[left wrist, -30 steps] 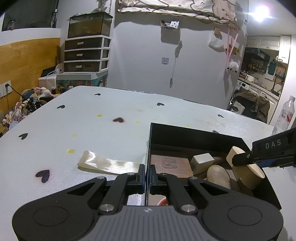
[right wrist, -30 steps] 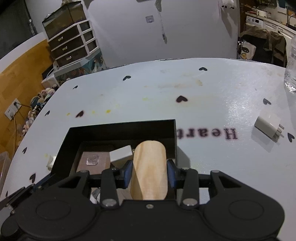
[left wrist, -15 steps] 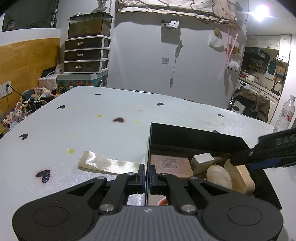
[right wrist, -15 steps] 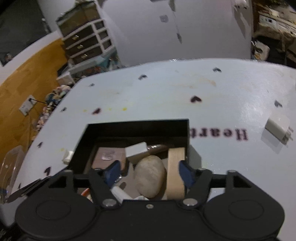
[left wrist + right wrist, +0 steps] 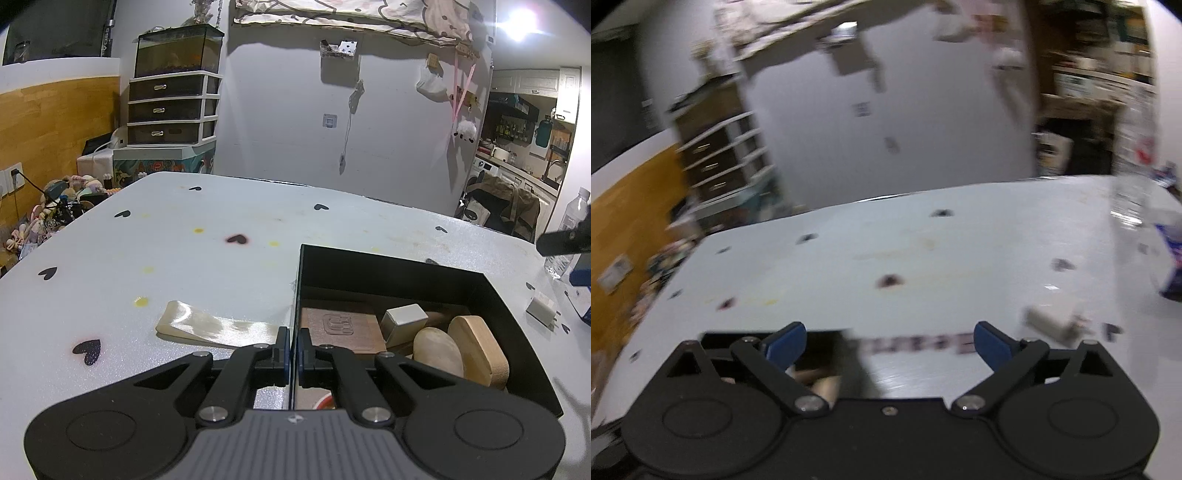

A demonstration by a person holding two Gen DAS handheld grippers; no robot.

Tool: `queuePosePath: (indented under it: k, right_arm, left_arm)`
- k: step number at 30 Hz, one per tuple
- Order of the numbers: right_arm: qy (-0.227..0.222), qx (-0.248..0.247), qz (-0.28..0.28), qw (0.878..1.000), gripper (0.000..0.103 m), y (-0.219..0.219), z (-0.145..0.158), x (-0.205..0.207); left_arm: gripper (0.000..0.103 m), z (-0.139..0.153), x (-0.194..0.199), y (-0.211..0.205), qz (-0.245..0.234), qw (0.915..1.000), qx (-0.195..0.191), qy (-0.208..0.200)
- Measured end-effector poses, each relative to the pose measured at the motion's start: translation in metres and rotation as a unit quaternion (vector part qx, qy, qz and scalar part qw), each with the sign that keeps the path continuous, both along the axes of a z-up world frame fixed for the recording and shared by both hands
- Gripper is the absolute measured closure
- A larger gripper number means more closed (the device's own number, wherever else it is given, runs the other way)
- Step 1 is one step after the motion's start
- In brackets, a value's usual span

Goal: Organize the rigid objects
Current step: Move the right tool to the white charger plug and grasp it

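Wooden block [image 5: 480, 350] now in black box [image 5: 498, 295], right gripper [image 5: 890, 341] jaws just opened, empty, left gripper [image 5: 290, 347] jaws together

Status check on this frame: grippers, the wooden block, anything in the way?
Left gripper shut on the box wall. Right gripper open, jaws just widened, nothing between. Wooden block in the box beside the stone. Nothing blocking.

right gripper [image 5: 890, 341]: jaws just opened wide, nothing between, now clear of black box [image 5: 513, 317] | wooden block [image 5: 480, 350]: released, now rests inside box
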State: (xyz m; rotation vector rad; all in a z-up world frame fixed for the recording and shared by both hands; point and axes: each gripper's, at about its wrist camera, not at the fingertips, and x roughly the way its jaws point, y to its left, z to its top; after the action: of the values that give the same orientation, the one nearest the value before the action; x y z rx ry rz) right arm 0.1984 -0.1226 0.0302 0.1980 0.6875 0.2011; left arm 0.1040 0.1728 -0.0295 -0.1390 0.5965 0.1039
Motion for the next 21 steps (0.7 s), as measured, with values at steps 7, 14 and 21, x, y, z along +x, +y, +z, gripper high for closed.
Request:
queuePosePath:
  k: [7, 14, 21]
  right_arm:
    - [0.023, -0.046, -0.106, 0.993, 0.003, -0.042, -0.038, 0.039]
    - [0.057, -0.065, -0.146, 0.986, 0.006, -0.061, -0.081, 0.070]
    - [0.062, -0.045, -0.183, 0.980, 0.011, -0.069, -0.095, 0.083]
  left_arm:
    - [0.100, 0.000, 0.000, 0.000, 0.000, 1.0000, 0.000, 0.000]
    - [0.100, 0.000, 0.000, 0.000, 0.000, 1.0000, 0.001, 0.000]
    - [0.100, 0.000, 0.000, 0.000, 0.000, 1.0000, 0.000, 0.000]
